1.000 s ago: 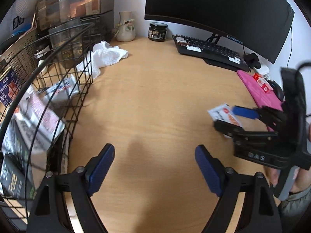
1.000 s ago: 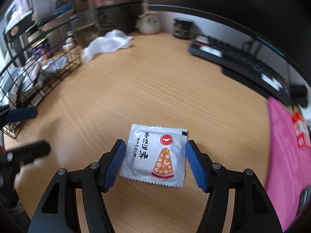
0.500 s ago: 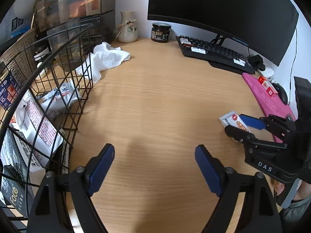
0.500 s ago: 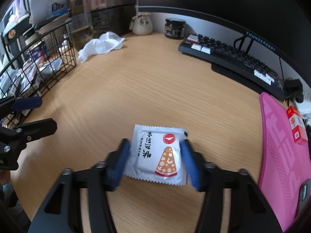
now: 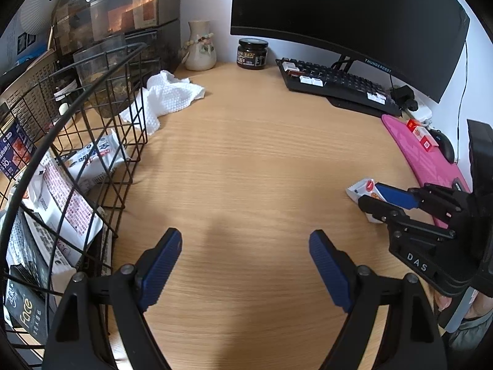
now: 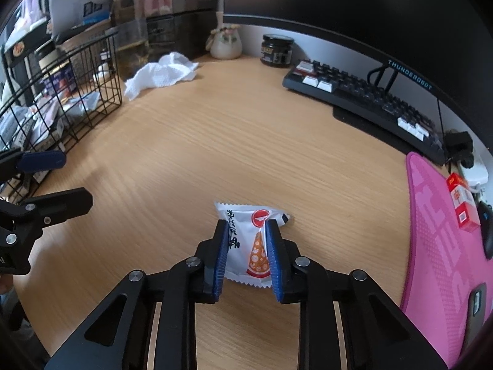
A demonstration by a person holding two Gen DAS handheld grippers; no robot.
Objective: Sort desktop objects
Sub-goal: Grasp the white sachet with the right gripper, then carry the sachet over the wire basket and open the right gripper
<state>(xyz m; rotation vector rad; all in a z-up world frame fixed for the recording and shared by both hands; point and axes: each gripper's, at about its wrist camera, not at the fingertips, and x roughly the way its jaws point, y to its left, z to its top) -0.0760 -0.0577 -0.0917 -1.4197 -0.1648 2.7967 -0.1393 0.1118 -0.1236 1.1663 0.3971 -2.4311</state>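
Snack packet (image 6: 246,240): 1, pinched and buckled between right gripper (image 6: 246,257) pads, near tabletop (image 6: 246,141) right edge, apparently touching it. Left gripper (image 5: 245,266): jaws apart, empty.

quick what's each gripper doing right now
left gripper: open, nothing between its fingers.
right gripper: shut on the snack packet, squeezing it on the desk.

A black monitor (image 5: 348,15) stands at the desk's back edge above a keyboard (image 5: 336,84); a pink mat (image 6: 437,246) lies along its right edge.
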